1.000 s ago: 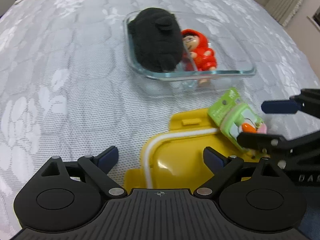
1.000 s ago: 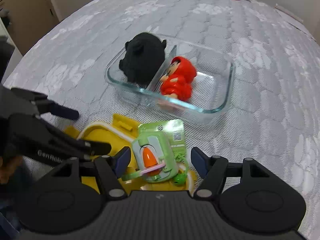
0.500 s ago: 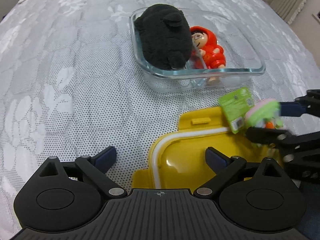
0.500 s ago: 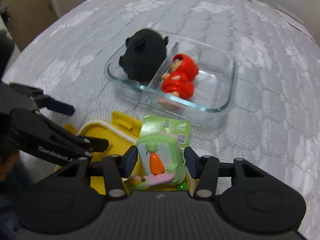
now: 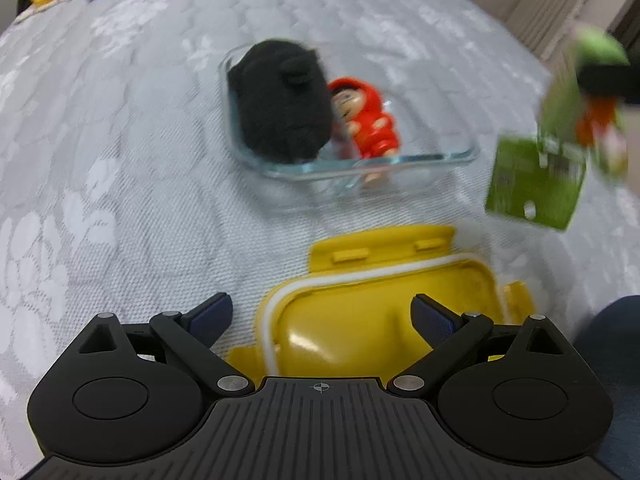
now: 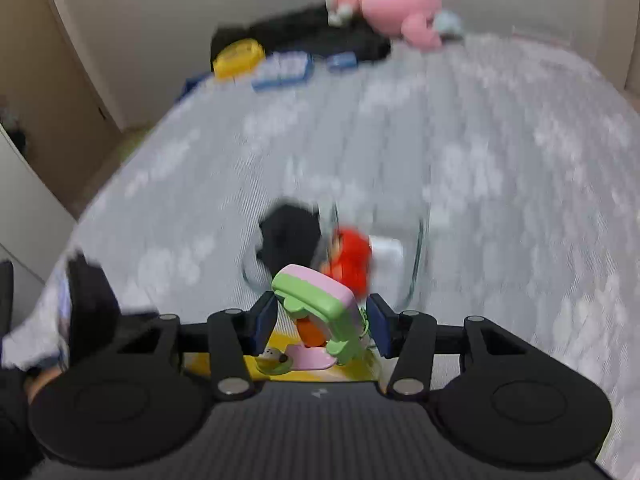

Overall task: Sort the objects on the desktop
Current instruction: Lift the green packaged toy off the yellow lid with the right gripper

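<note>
This looks like a room in a home, most likely a bedroom or living space. The work surface [image 6: 500,168] is broad and soft-looking, covered in a pale grey quilted cloth with a white flower pattern, more like a bed or a padded table than a workbench. At its far edge lie a pink plush toy [image 6: 396,8], a heap of dark fabric [image 6: 304,36], a small yellow case [image 6: 238,58] and a blue pencil-case-like pouch [image 6: 284,70]. Behind them rises a plain cream wall [image 6: 160,20], with a beige door or cupboard panel [image 6: 48,80] to one side. The left wrist view shows what seems a pleated curtain [image 5: 560,4] in the corner.
</note>
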The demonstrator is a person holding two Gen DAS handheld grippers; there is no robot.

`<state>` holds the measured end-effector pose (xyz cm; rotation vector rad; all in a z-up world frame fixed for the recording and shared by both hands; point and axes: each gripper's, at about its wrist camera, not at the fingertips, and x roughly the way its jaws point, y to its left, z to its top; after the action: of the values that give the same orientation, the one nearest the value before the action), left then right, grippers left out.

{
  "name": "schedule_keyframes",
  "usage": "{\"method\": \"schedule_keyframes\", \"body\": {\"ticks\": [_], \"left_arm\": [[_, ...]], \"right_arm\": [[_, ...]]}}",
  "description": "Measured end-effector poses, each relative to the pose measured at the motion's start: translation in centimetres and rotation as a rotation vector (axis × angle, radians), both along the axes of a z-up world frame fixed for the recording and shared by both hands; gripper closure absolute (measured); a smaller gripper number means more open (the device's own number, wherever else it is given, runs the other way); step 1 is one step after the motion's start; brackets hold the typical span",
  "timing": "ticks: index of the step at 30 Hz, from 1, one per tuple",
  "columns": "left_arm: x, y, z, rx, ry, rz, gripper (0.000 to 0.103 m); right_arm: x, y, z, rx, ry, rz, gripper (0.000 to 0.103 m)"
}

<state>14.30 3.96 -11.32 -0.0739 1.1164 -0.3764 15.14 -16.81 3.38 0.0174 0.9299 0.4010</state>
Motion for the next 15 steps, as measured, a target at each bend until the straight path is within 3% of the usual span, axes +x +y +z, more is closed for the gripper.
{"method": "schedule_keyframes", "body": {"ticks": [7, 10, 15], "left_arm": [[0.1, -0.1, 0.2, -0.028, -0.001, -0.010, 0.004], [0.1, -0.2, 0.2, -0.033, 0.004, -0.011, 0.004], [0.1, 0.2, 0.0, -0.041, 0.012, -0.005, 0.004]], "right_arm": [[2.1, 0.3, 4.1, 0.015, -0.123, -0.036, 0.051], [4.2, 0.3, 3.4, 0.018, -0.133, -0.088, 0.051], [7.8, 0.0, -0.4, 0.036, -0.043, -0.172, 0.051]]}}
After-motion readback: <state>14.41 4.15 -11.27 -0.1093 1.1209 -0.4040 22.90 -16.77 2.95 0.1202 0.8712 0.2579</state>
